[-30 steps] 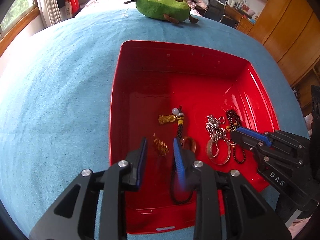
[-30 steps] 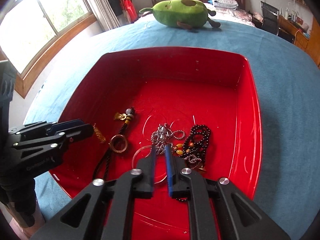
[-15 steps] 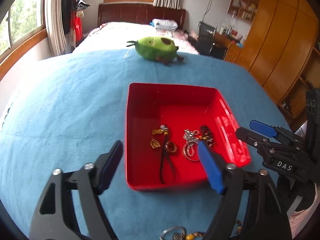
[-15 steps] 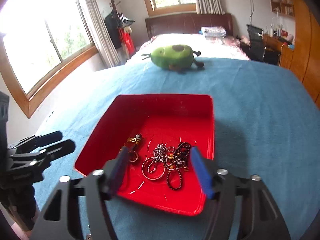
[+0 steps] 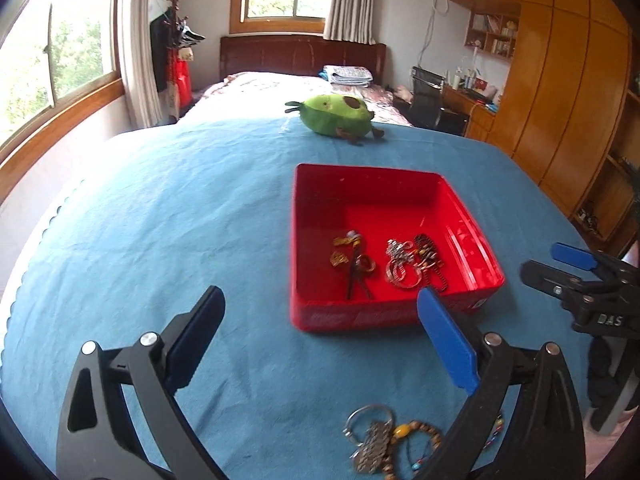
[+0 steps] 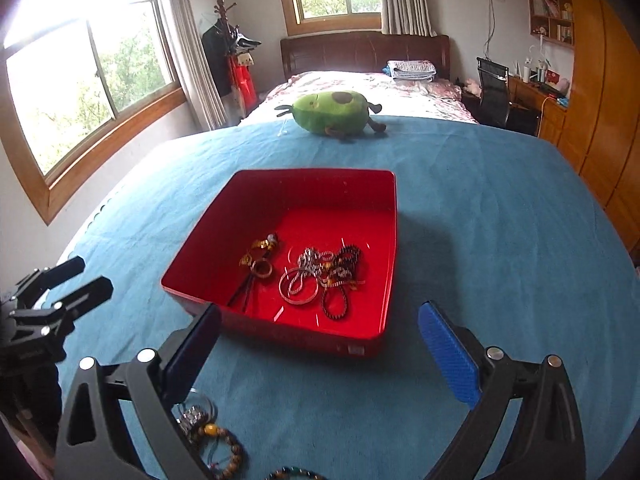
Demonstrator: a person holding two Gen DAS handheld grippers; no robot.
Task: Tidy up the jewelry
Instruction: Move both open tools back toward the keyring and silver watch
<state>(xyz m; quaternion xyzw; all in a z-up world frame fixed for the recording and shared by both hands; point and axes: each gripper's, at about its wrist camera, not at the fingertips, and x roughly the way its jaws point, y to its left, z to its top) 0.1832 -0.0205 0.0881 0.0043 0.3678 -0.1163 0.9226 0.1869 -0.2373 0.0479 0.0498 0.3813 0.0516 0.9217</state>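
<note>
The left claw hangs released over the blue-covered bench, its jaws having just been spreading, nothing between its pads; the right claw is likewise released, jaws just spread wide, gripping nothing; each shows at the edge of the other's view, apart from the tray. Seen from the left wrist, a loose heap of jewelry lies on the cloth at 6 o'clock, just below the claw: a metal ring, a silvery pendant and wooden beads; the right wrist view shows the same heap at 7 o'clock, partly hidden behind the left finger. Beyond both claws, at 12 o'clock, sits the red tray on the cloth; inside it, toward its near wall, lie a gold charm with a dark cord, and at 3 o'clock of that a tangle of silver chain, bangle and dark beads. Farther off at 12 o'clock a green plush toy rests at the bench's far edge.
</note>
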